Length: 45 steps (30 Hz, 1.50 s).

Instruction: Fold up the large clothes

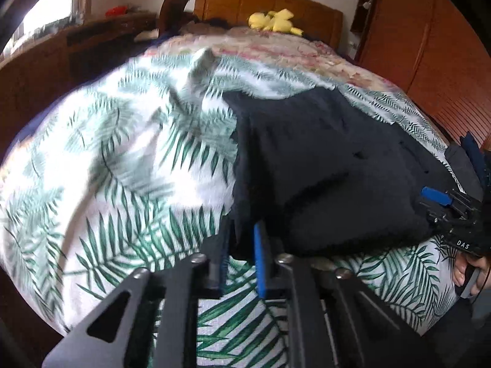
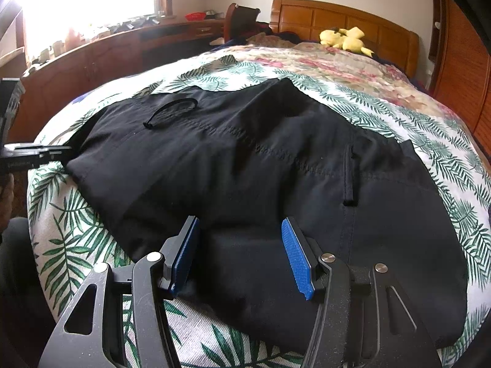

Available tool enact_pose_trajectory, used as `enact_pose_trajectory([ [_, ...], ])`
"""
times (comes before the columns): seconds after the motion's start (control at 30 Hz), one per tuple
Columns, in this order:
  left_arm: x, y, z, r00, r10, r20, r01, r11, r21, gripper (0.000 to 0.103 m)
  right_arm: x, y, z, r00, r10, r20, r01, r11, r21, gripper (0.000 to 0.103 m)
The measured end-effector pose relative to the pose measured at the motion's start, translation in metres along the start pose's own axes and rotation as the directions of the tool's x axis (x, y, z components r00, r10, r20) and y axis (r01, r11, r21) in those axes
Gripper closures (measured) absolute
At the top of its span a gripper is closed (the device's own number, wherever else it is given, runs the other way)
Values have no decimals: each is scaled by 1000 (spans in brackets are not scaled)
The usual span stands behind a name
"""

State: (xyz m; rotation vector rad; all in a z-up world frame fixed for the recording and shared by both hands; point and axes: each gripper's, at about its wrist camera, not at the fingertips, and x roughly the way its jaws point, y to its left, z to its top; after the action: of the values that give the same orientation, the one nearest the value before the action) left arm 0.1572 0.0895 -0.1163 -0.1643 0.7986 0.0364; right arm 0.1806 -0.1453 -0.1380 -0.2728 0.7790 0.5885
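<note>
Left gripper [image 1: 241,245], fingers narrowed, pinches an edge of the black garment [image 2: 245,168], which lies across the centre of the leaf-print bed cover [image 2: 70,245]. Right gripper [image 2: 241,254], fingers wide, holds nothing. The garment looks soft, light, limp; take hems or corners. Its lower right edge is cut off.

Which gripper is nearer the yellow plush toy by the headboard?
Neither, by these views: the yellow plush toy lies far up the bed. The left gripper pinches the black garment's edge; the right gripper hangs open over it.
</note>
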Motion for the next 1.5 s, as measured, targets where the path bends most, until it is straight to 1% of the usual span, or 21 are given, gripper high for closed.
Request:
enact_pose_trajectory([
  [0.1, -20, -15, 13, 997, 13, 76, -15, 1000, 23, 99, -4, -1, -1, 1000, 3, 7, -3, 1000, 0, 47],
  [0.23, -42, -35, 35, 987, -15, 158, 10, 999, 32, 100, -16, -10, -3, 1000, -15, 26, 14, 1000, 7, 47],
  [0.33, -51, -56, 56, 982, -46, 185, 34, 997, 69, 101, -25, -20, -6, 999, -29, 34, 28, 999, 21, 47],
  [0.4, -56, -77, 70, 975, -71, 209, 49, 993, 111, 101, -33, -30, -9, 998, -42, 40, 41, 999, 33, 47],
  [0.53, -62, -117, 87, 966, -126, 228, 86, 980, 179, 102, -49, -48, -17, 996, -71, 52, 68, 996, 57, 47],
  [0.63, -63, -155, 94, 958, -182, 220, 128, 963, 239, 103, -60, -64, -24, 994, -93, 55, 88, 993, 83, 47],
  [0.7, -61, -186, 100, 952, -230, 203, 173, 948, 266, 103, -68, -75, -29, 992, -113, 56, 106, 989, 103, 47],
  [0.73, -61, -197, 100, 949, -243, 200, 184, 943, 276, 103, -71, -78, -32, 991, -117, 57, 111, 988, 109, 47],
  [0.83, -58, -243, 103, 939, -297, 172, 228, 915, 333, 103, -81, -93, -42, 989, -135, 55, 127, 982, 137, 47],
  [0.9, -52, -274, 102, 932, -333, 141, 262, 890, 374, 103, -89, -105, -48, 987, -149, 58, 137, 977, 164, 47],
  [0.97, -51, -297, 98, 927, -356, 115, 285, 871, 401, 103, -97, -115, -55, 986, -155, 62, 141, 972, 187, 47],
  [1.0, -48, -310, 95, 922, -375, 92, 307, 857, 415, 103, -101, -117, -58, 985, -157, 64, 142, 970, 195, 47],
  [1.07, -45, -329, 90, 919, -387, 67, 322, 840, 436, 103, -108, -124, -65, 984, -164, 65, 148, 967, 207, 47],
  [1.17, -43, -348, 86, 921, -386, 46, 323, 825, 463, 103, -115, -132, -73, 983, -174, 58, 158, 962, 221, 47],
  [1.3, -41, -366, 81, 938, -345, 34, 285, 823, 491, 103, -125, -144, -84, 982, -178, 60, 158, 957, 244, 47],
  [1.37, -42, -372, 79, 941, -338, 31, 278, 820, 501, 103, -130, -148, -87, 982, -176, 67, 154, 955, 255, 47],
  [1.4, -44, -374, 79, 940, -341, 27, 281, 816, 506, 103, -133, -150, -88, 982, -175, 73, 150, 954, 260, 47],
  [1.47, -50, -376, 78, 930, -368, 24, 304, 802, 515, 103, -136, -153, -90, 982, -173, 80, 146, 953, 267, 47],
  [1.5, -51, -377, 77, 928, -371, 28, 303, 799, 519, 102, -138, -154, -91, 982, -171, 82, 144, 952, 269, 47],
])
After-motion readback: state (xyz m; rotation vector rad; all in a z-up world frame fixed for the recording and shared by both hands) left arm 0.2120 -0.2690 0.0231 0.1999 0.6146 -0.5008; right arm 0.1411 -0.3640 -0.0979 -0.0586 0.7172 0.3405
